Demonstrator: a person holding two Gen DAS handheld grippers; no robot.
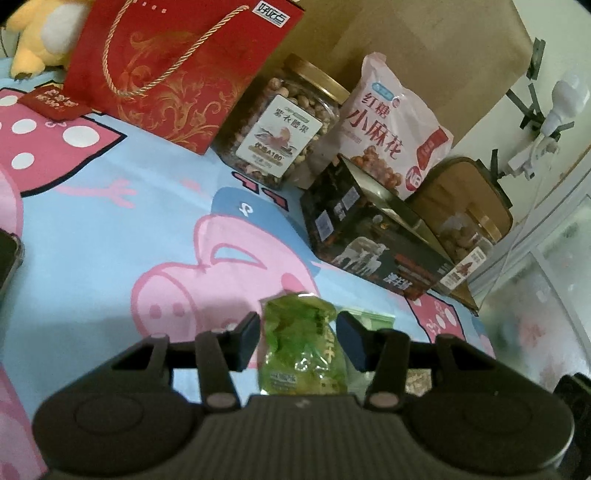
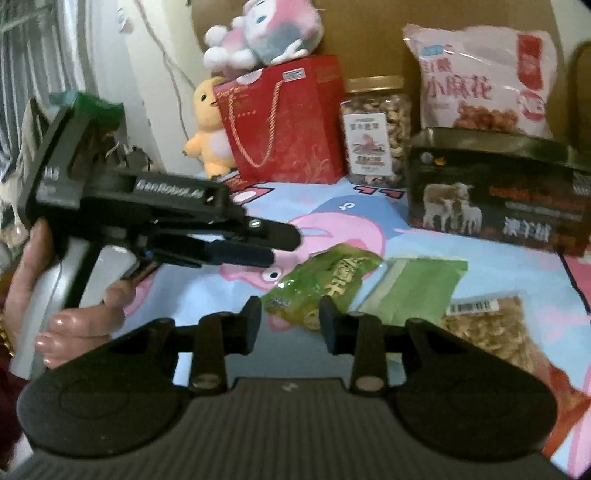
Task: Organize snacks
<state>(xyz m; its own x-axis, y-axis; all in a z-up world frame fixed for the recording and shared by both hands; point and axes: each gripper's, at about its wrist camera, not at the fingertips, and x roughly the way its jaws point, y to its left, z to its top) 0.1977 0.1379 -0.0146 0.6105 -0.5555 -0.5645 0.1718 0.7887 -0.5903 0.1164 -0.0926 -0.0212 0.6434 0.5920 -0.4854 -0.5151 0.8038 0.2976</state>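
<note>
Snacks sit on a pig-print cartoon sheet (image 1: 110, 229). Left gripper (image 1: 297, 338) has its jaws parted w/ a green snack packet (image 1: 301, 343) lying between the fingers; pads are near the wrapper but contact can't be told, so not a confirmed grasp. From the right wrist view the left gripper (image 2: 280, 247) reaches in from the left side, held by a hand (image 2: 74, 317), fingertips just beside the upper end of that green packet (image 2: 325, 280). Right gripper (image 2: 290, 321) is released, jaws apart, hovering over the lower end of the same packet, nothing between them gripped.

Just beside the packet on its right lies a flat green pouch (image 2: 417, 288), and next to that a clear bag of oat-like bits (image 2: 491, 332) w/ a barcode label.

Along the back: red gift bag (image 1: 177, 66), nut jar w/ gold lid (image 1: 280, 125), pink twist-snack bag (image 1: 391, 122), dark box w/ sheep picture (image 1: 369, 236) in front of the pink bag. Yellow plush (image 2: 210, 129) stands left of the red bag; pink plush (image 2: 266, 33) sits on top of it
</note>
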